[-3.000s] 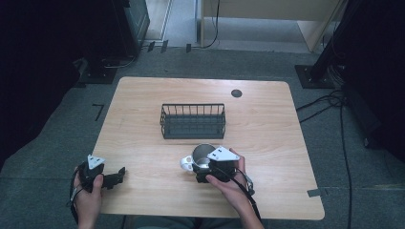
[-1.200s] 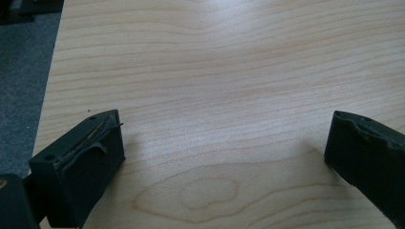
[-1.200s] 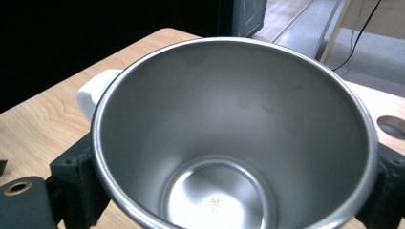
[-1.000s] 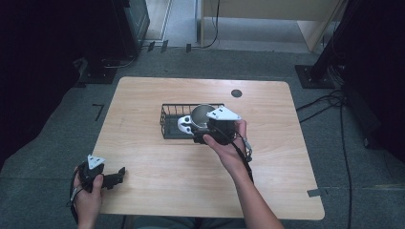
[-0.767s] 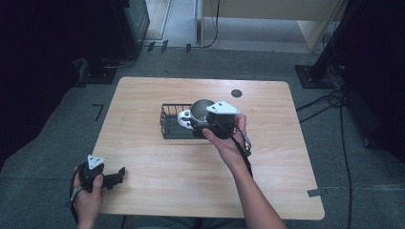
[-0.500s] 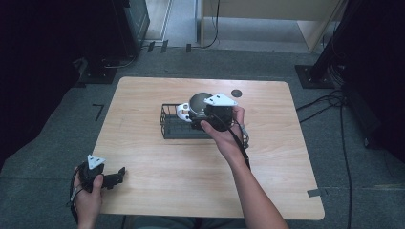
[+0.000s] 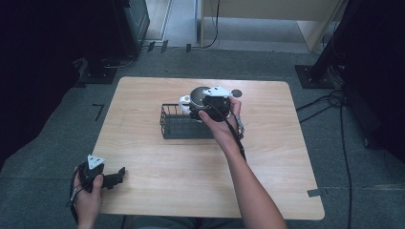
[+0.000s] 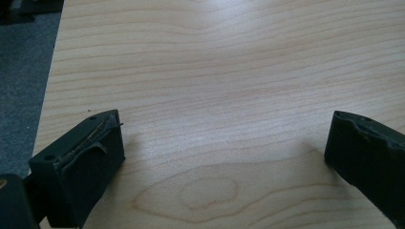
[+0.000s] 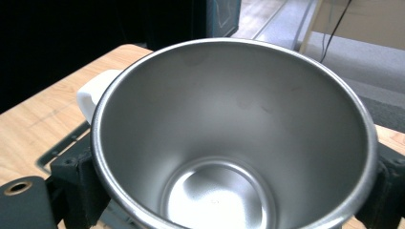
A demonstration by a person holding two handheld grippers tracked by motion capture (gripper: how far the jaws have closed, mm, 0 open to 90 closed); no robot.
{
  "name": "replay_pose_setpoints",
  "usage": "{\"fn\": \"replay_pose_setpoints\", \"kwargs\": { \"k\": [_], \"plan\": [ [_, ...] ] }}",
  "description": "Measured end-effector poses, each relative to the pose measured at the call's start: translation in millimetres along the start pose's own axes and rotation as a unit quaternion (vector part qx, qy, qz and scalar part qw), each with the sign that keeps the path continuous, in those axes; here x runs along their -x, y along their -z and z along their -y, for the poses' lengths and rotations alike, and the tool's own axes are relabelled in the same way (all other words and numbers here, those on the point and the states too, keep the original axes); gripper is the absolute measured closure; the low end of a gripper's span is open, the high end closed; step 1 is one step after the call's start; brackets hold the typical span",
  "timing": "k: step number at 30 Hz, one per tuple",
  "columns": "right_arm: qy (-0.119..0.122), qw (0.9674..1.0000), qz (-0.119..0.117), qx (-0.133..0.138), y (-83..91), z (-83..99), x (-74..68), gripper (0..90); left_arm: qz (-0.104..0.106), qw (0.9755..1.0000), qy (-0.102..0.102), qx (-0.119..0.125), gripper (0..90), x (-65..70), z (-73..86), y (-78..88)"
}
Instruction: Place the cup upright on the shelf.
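- My right gripper [image 7: 198, 106] has its jaws clamped on the steel mug [image 9: 234, 138], one jaw on each side of the mug's wall just under the rim.
- In the right gripper view the mug sits squarely between the jaws, mouth up and open toward the camera, with its white handle [image 9: 93, 95] sticking out to the left (the inside looks bare and shiny).
- From the high view I see the mug [image 7: 199, 95] held over the back right part of the black wire basket [image 7: 172, 125], which stands near the middle of the tabletop [image 7: 267, 143].
- I cannot tell whether the mug touches the basket.
- My left gripper [image 7: 117, 177] rests at the near left corner of the tabletop, well apart from the mug, jaws spread wide with bare wood between them.
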State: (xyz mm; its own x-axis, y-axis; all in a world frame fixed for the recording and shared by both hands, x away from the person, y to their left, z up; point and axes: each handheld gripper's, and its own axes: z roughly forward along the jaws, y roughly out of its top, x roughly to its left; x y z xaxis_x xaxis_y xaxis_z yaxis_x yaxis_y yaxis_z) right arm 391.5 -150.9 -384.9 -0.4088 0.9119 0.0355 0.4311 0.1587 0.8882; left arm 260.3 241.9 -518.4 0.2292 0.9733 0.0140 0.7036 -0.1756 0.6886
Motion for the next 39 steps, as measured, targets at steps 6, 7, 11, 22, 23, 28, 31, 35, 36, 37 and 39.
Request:
{"fn": "replay_pose_setpoints", "kwargs": {
  "k": [6,7,11,22,23,28,31,35,36,37,39],
  "plan": [
    [-0.003,1.0,0.004,-0.005,-6.9,3.6,2.1,6.8,0.0,1.0,0.0,0.0,0.0,0.0,0.0,0.0],
    [-0.003,1.0,0.005,-0.005,-9.0,5.8,2.0,6.9,0.0,1.0,0.0,0.0,0.0,0.0,0.0,0.0],
    [-0.005,0.9999,0.007,-0.006,-12.1,9.1,2.9,6.9,0.0,1.0,0.0,0.0,0.0,0.0,0.0,0.0],
    [-0.018,0.9995,0.018,-0.017,-18.5,24.2,4.1,6.8,0.0,1.0,0.0,0.0,0.0,0.0,0.0,0.0],
    [-0.018,0.9995,0.018,-0.017,-18.5,24.2,4.1,6.8,0.0,1.0,0.0,0.0,0.0,0.1,0.0,0.0],
    [-0.023,0.9988,0.035,-0.025,-20.6,30.8,5.1,6.8,0.0,1.0,0.0,0.0,0.0,0.0,0.0,0.0],
    [-0.033,0.9981,0.042,-0.031,-21.6,35.3,5.8,6.8,0.0,1.0,0.0,0.0,0.0,0.0,0.0,0.0],
    [-0.036,0.9974,0.05,-0.036,-23.2,41.0,7.0,6.8,0.0,1.0,0.0,0.0,0.0,0.1,0.0,0.0],
    [-0.036,0.9977,0.048,-0.033,-22.9,43.7,7.4,6.8,0.0,1.0,0.0,0.0,0.0,0.0,0.0,0.0],
    [-0.036,0.9977,0.048,-0.033,-22.9,43.7,7.4,6.8,0.0,1.0,0.0,0.0,0.0,0.0,0.0,0.0],
    [-0.035,0.9978,0.047,-0.031,-22.5,44.3,7.5,6.7,0.0,1.0,0.0,0.0,0.0,0.0,0.0,0.0]
  ]
}}
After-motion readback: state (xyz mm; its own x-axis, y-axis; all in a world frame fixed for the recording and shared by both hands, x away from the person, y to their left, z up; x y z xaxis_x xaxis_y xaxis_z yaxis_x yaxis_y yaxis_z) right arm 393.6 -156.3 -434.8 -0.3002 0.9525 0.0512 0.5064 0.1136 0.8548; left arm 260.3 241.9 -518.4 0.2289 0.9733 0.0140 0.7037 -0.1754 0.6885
